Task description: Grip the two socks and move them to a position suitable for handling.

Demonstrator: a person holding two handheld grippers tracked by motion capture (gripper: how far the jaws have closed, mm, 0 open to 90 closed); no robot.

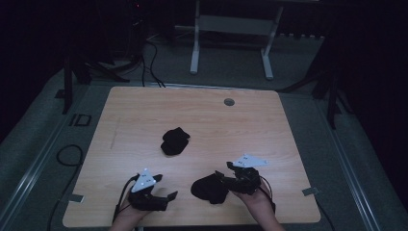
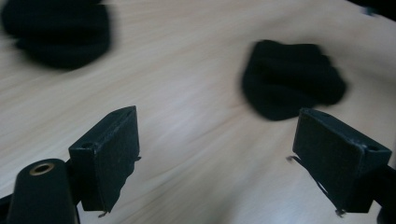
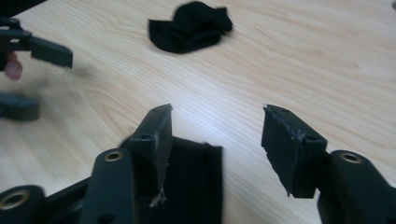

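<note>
The right tool [image 1: 226,179] is standing wide over the near sock [image 1: 209,188], apparently releasing it; the left tool [image 1: 166,190], wide and empty, is facing that sock beside it on the table [image 1: 269,134].

High view: dim, room beyond the table [image 1: 202,120] nearly black, grain coarse. Left gripper view: brighter, motion-blurred; wood grain streaks, both dark cloth bundles smeared at the edges. Right gripper view: sharper, soft glare patch on the wood mid-frame, faint shadows at left.
</note>
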